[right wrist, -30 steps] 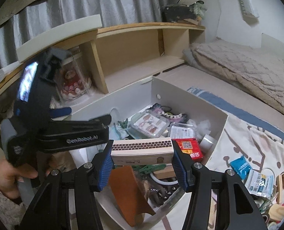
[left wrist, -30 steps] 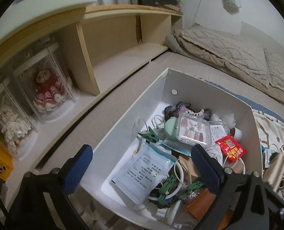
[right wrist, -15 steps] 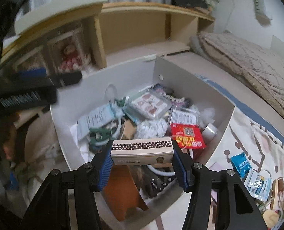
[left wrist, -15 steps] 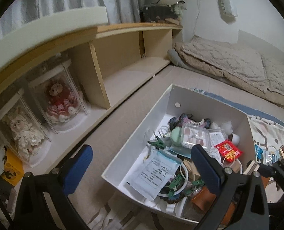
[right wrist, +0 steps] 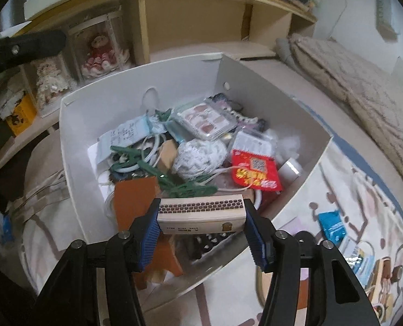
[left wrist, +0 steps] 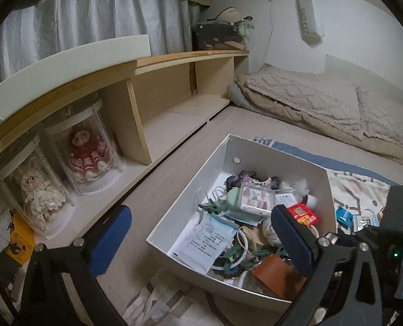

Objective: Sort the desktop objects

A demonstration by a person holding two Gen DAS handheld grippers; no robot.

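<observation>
Over the white box (right wrist: 269, 87), near its front edge, my right gripper (right wrist: 202, 226) has the matchbox (right wrist: 201, 213) between its pads; jaws have just been opening, box ends look to still touch both pads, grip uncertain. Below it: green clips (right wrist: 174, 182), red packet (right wrist: 255, 169). My left gripper (left wrist: 201, 241) gapes wide, empty, beside the box.

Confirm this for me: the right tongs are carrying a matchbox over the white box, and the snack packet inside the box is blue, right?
Not quite: the snack packet inside the white box is red, as the right wrist view shows. The right tongs do have the matchbox between them over the box.
</observation>
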